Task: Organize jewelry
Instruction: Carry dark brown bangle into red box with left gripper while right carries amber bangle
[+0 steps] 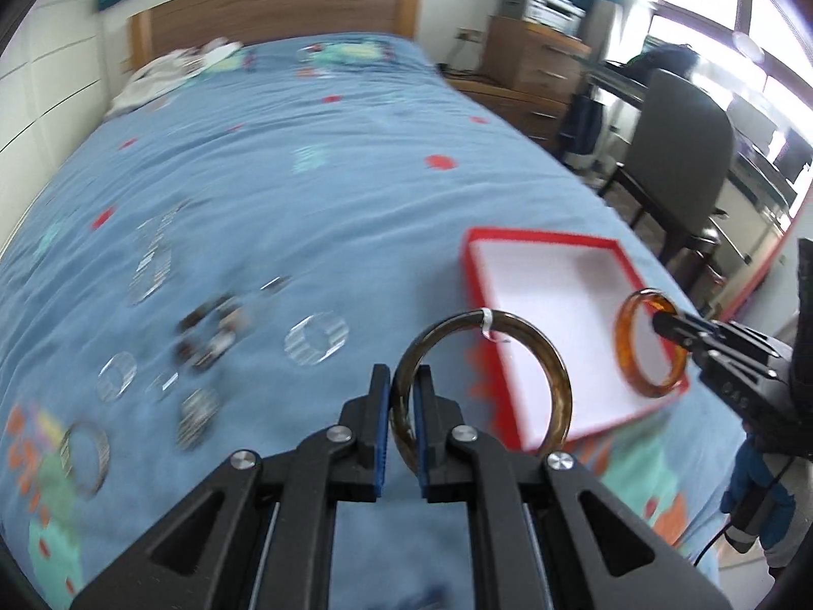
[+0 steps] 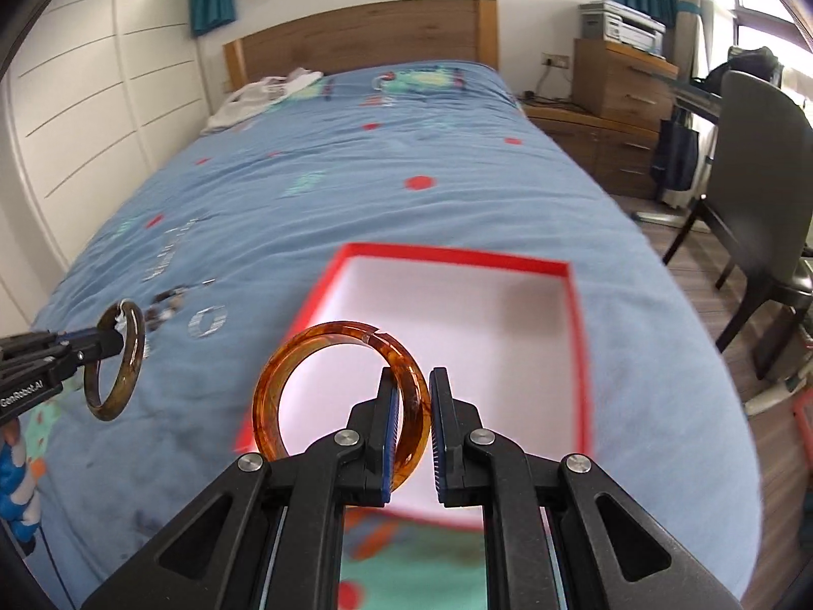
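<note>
Blue patterned bedding (image 1: pixel 305 193) covers the bed, where a shallow red box (image 2: pixel 573 305) with a white floor lies open, evidently meant to receive the jewelry. Loose bracelets (image 1: pixel 213 340) are scattered to its left. The dark brown bangle (image 1: pixel 549 381) is clamped upright in the narrowed left gripper (image 1: pixel 402 406), short of the box. The amber bangle (image 2: pixel 284 371) is pinched by the right gripper (image 2: pixel 410 422) above the box.

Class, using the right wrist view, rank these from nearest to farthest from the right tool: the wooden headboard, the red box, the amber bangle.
1. Amber bangle: clamped in the right tool.
2. Red box: just ahead, on the blue bedspread.
3. Wooden headboard: at the bed's far end.
</note>
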Demonstrator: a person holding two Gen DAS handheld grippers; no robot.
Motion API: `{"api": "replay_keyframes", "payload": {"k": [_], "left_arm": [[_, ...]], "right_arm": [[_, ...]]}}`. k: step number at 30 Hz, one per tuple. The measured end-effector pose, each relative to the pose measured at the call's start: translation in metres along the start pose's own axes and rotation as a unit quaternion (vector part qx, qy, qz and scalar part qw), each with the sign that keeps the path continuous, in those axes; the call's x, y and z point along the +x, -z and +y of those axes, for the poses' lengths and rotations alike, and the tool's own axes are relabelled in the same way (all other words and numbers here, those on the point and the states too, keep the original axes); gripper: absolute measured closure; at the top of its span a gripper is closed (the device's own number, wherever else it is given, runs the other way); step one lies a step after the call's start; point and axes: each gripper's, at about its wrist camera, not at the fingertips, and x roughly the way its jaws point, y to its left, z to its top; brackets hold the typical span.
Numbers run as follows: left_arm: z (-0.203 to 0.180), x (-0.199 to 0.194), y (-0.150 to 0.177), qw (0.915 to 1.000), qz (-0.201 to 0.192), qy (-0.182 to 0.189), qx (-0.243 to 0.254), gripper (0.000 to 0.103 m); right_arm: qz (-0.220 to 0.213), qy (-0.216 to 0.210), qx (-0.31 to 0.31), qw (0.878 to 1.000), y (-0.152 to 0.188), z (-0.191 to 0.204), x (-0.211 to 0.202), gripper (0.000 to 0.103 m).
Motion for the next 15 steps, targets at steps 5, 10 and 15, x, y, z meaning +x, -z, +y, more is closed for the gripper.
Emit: {"api": "replay_keyframes", "payload": {"k": [5, 10, 15], "left_arm": [[-0.052, 0.054, -0.035, 0.9989, 0.013, 0.014, 0.043, 0.095], [-0.074, 0.112, -0.043, 0.9970, 0.044, 0.004, 0.063, 0.095], [-0.079, 0.139, -0.038, 0.9944, 0.064, -0.019, 0.082, 0.095]], "right_arm": [[0.025, 0.001, -0.012, 1.000, -0.022, -0.037, 0.040, 0.091], [0.050, 0.000, -0.049, 0.998, -0.030, -0.057, 0.073, 0.091], [0.080, 0.005, -0.102, 0.992, -0.031, -0.063, 0.103, 0.092]]}}
